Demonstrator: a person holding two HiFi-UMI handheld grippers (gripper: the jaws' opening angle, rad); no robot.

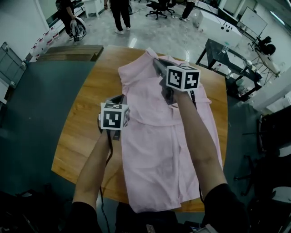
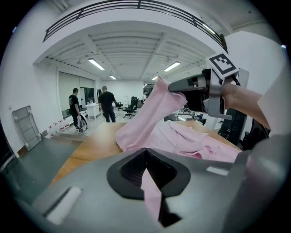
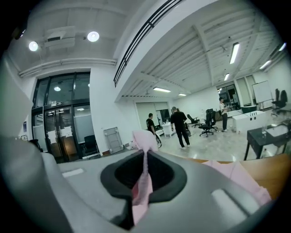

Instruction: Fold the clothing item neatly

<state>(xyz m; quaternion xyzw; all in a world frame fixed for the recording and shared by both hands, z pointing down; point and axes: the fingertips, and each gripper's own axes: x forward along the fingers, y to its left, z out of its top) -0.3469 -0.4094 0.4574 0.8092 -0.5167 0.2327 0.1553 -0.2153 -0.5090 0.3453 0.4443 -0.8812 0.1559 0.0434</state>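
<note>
A pink shirt (image 1: 159, 150) lies lengthwise on the round wooden table (image 1: 84, 118). My left gripper (image 1: 121, 98) is at the shirt's left edge, shut on a fold of pink cloth (image 2: 150, 191). My right gripper (image 1: 159, 68) is held above the shirt's far end, shut on a strip of the same cloth (image 3: 143, 182). In the left gripper view the right gripper (image 2: 175, 85) holds that part of the shirt (image 2: 145, 118) up off the table. The rest of the shirt lies rumpled on the wood.
Beyond the table's far edge people (image 1: 120, 13) stand on the shiny floor near office chairs (image 1: 159, 7). A black desk (image 1: 227, 59) stands at the right. Dark flooring (image 1: 32, 118) lies to the left, with a wooden board (image 1: 70, 52) past it.
</note>
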